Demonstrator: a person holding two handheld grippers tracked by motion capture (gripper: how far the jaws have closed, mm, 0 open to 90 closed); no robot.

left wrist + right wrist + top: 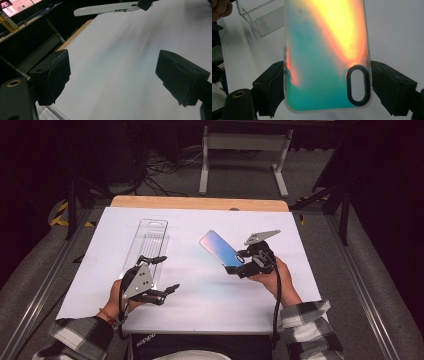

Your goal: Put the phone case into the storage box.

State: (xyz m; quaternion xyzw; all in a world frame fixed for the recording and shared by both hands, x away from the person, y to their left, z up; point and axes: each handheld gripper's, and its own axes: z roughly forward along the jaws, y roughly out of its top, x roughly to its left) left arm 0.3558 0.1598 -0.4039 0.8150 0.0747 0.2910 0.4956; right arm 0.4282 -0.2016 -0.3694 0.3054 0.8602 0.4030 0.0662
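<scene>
1. While the right hand-held gripper (235, 267) lifts a phone case (220, 248) off the counter (210, 290), its jaws are clamped on the case's two long edges near the camera cut-out, and the case tilts up and away from the hand. In the right gripper view the phone case (324, 55) shows its back, coloured green to yellow and orange. Gripping it low probably leaves most of its length free to be slid into something.
2. The left hand-held gripper (160, 275) sits at the near left of the counter, jaws wide apart with nothing between them. It rests just beside the near end of a clear plastic package (147, 242), probably waiting to steady it.
3. That package lies flat on the white sheet, well to the left of the raised case, its hang-tab end pointing away from the person. Its near end seems to face the left hand-held gripper, which would suit taking the case in.
4. Count: one phone case, one clear plastic package, two hand-held grippers, one in each hand.
</scene>
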